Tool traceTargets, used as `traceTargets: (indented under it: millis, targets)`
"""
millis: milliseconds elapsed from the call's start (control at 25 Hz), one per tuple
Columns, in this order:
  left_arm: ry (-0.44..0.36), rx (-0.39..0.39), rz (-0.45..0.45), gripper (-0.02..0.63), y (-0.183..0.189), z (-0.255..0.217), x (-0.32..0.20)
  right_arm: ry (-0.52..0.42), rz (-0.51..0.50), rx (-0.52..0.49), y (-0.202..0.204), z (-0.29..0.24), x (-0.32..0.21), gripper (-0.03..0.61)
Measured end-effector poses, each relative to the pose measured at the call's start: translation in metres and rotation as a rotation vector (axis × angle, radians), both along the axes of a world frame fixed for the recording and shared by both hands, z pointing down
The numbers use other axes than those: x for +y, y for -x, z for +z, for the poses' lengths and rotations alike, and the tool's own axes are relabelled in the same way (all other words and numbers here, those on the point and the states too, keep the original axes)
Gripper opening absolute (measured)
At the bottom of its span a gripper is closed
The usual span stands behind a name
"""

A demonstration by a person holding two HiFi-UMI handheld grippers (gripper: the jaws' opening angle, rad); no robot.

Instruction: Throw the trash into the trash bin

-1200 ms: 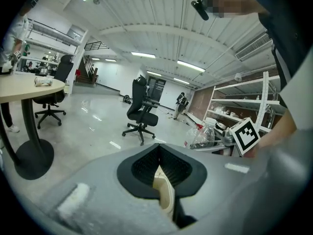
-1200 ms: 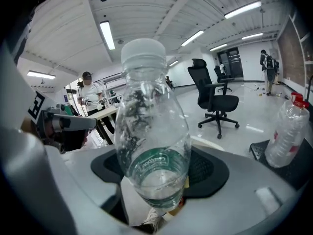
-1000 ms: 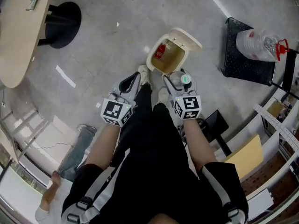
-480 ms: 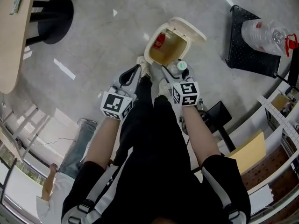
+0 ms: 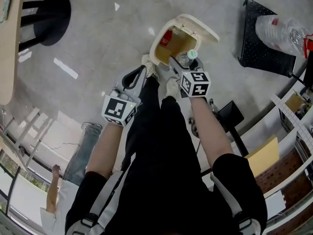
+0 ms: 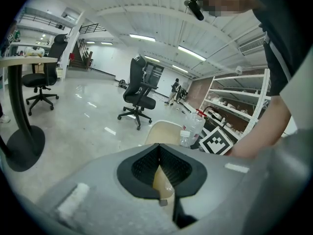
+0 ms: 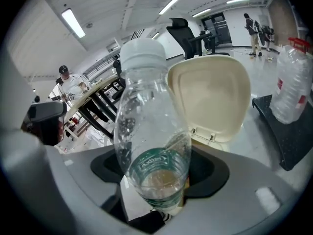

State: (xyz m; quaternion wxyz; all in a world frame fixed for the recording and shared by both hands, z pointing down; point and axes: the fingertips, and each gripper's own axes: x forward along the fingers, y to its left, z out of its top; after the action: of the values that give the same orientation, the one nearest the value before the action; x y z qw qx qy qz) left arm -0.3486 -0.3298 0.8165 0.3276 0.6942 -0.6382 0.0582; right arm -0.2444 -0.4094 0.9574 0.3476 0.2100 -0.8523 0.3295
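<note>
The right gripper (image 5: 180, 63), jaws clamped on the clear plastic bottle (image 7: 152, 131), has come lower, to the five o'clock rim of the open beige trash bin (image 5: 157, 45), so the drop seems near. The left gripper (image 6: 157, 148) is closed and empty.

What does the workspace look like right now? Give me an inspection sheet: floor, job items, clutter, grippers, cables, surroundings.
Surface: grey polished floor.
Job's things: beige trash bin, lid open, red item inside; clear plastic bottle with a green label, not yet dropped.
Clutter: large clear water jug on a black mat; round black table base.
Grippers: left gripper, fingers together, nothing between them; right gripper closed on the bottle, at the bin's near rim.
Cables: nothing seen.
Surroundings: shelving at right; another person at lower left; office chair further off.
</note>
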Motion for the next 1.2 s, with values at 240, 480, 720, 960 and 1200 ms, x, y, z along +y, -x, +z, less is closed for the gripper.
traceTargets:
  millis: [240, 480, 720, 960, 1200]
  targets:
    - [0.027, 0.029, 0.034, 0.002, -0.004, 0.006, 0.007, 0.046, 0.023, 0.048, -0.001, 0.02, 0.001, 0.414]
    - [0.042, 0.027, 0.037, 0.002, -0.001, 0.009, 0.009, -0.008, -0.01, 0.04, -0.011, 0.002, 0.004, 0.305]
    - [-0.019, 0.013, 0.001, 0.002, -0.004, -0.021, -0.007, -0.109, -0.025, -0.013, -0.025, -0.046, -0.005, 0.23]
    - [-0.109, -0.036, -0.07, 0.002, 0.001, -0.088, -0.014, -0.234, -0.035, -0.107, -0.036, -0.135, -0.016, 0.146]
    - [-0.239, -0.134, -0.124, 0.002, 0.021, -0.156, -0.024, -0.413, -0.041, -0.244, -0.053, -0.237, -0.064, 0.105]
